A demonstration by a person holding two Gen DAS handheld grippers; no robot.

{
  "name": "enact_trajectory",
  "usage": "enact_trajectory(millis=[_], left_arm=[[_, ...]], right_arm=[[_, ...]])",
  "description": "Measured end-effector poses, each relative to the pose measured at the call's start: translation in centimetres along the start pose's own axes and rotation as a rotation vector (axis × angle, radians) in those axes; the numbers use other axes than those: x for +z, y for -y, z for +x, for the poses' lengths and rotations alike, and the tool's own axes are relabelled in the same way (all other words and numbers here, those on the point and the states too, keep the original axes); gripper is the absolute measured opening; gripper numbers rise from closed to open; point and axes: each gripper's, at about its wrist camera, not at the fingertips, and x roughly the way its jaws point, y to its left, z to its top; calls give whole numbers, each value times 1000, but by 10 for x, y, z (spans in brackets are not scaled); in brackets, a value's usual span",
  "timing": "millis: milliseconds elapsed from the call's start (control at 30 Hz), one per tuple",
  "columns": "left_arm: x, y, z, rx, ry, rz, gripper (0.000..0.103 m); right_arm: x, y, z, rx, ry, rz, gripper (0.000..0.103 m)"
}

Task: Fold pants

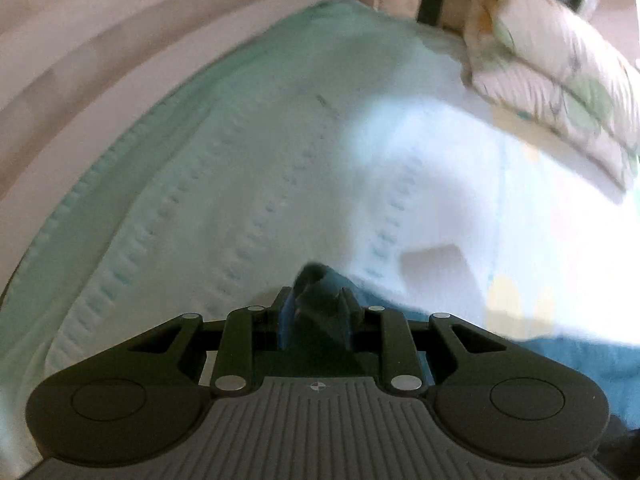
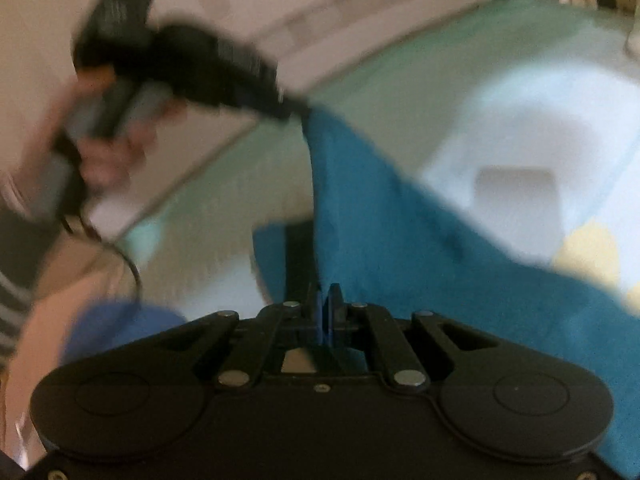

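Observation:
The teal-blue pants (image 2: 400,232) hang stretched in the air above the bed. My left gripper (image 1: 318,304) is shut on a bunched corner of the pants (image 1: 560,364); the cloth trails off to the lower right. In the right wrist view the left gripper (image 2: 296,110) shows at the upper left, held by a hand and pinching the top corner. My right gripper (image 2: 328,304) is shut on the pants' lower edge. Both views are motion-blurred.
A pale green-white quilted bed cover (image 1: 240,168) lies below, also seen in the right wrist view (image 2: 224,184). A floral pillow (image 1: 560,80) lies at the far right. A beige wall or headboard (image 1: 80,60) borders the bed on the left.

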Motion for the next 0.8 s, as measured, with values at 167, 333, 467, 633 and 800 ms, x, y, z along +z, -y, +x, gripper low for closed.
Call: enact_trajectory(millis=[167, 333, 467, 633, 800], left_arm=[[-12, 5, 14, 2, -45, 51, 23], [-15, 3, 14, -9, -48, 35, 23], [-22, 7, 35, -85, -134, 65, 23], [-39, 15, 84, -132, -302, 107, 23], [-58, 13, 114, -25, -344, 127, 23]], right_arm=[[-28, 5, 39, 11, -116, 33, 10], [-33, 13, 51, 22, -134, 73, 10], [-35, 12, 55, 30, -131, 84, 13], [-39, 9, 62, 19, -134, 81, 18], [-36, 18, 44, 25, -96, 135, 22]])
